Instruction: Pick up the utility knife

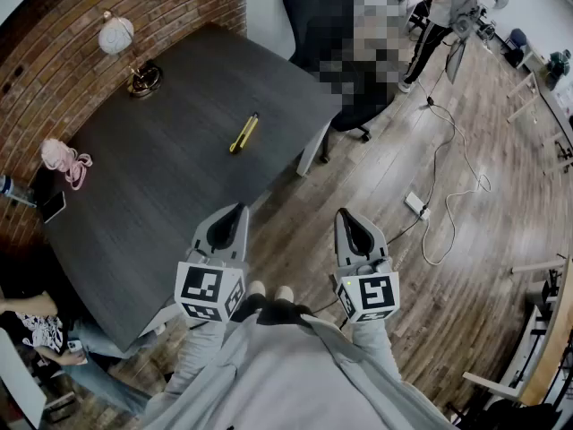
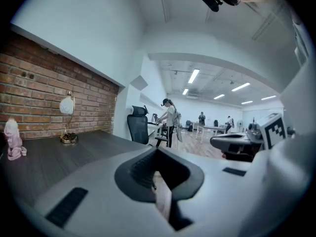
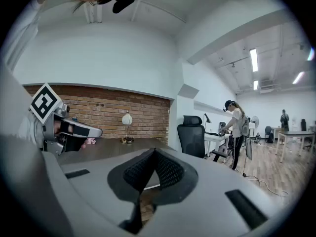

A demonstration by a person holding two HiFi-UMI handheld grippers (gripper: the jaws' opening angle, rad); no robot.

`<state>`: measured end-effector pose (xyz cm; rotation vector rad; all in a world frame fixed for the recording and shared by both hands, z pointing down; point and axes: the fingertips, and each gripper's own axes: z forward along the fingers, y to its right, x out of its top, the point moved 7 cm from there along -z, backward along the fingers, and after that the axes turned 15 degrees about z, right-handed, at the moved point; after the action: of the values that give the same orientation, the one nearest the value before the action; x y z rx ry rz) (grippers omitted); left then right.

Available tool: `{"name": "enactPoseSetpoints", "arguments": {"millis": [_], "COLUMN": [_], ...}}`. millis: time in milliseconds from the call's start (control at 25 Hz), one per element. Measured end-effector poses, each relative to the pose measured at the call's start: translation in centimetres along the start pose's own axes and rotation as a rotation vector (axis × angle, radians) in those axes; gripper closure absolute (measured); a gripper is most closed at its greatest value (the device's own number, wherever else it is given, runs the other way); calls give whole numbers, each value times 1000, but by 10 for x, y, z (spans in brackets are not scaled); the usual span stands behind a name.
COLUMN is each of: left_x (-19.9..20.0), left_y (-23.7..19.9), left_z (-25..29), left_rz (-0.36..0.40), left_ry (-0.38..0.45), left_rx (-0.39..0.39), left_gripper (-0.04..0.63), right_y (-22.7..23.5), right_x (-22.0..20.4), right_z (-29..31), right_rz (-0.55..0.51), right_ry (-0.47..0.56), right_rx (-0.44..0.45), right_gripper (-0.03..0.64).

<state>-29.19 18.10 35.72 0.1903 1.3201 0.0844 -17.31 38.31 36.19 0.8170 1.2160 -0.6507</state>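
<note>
Toward the far edge of the dark grey wood-grain table (image 1: 152,195) lies the slim yellow utility knife (image 1: 243,133). It rests flat on the bare top, well apart from both grippers and from everything else on the surface. On this showing the task is at its very start, with the approach not yet made. The left gripper (image 1: 235,213) and the right gripper (image 1: 347,217) are held side by side close to the person's body, the left about over the table's near edge, the right over the floor. Both gripper views show the jaws brought together on nothing. The next move probably calls for one gripper to part its jaws, travel out over the table and come down across the knife's narrow body, lined up so the pads close on its long sides. Elsewhere on the table, a white globe lamp on a brass base (image 1: 134,61) stands by the red brick wall (image 1: 54,52). A soft pink bundle (image 1: 64,161) and a dark flat phone (image 1: 54,206) lie at the left edge. A black office chair (image 1: 318,25) sits past the far corner. A white power strip (image 1: 416,204) with its cable lies on the wooden plank floor (image 1: 466,276).
</note>
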Motion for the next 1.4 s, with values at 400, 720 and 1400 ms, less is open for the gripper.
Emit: {"name": "enactPoseSetpoints", "arguments": {"millis": [400, 720, 1400], "left_x": [8, 6, 21], "left_y": [20, 3, -118], "left_z": [-17, 1, 151], "left_rz": [12, 3, -4], "left_ry": [23, 18, 16], "left_rx": [61, 87, 74], "left_gripper": [577, 577, 577], "right_y": [17, 27, 60], "right_x": [-2, -10, 34], "right_z": [-35, -8, 176], "right_rz": [42, 58, 52], "right_ry": [41, 3, 8], "right_rx": [9, 21, 30], "right_gripper": [598, 598, 598]}}
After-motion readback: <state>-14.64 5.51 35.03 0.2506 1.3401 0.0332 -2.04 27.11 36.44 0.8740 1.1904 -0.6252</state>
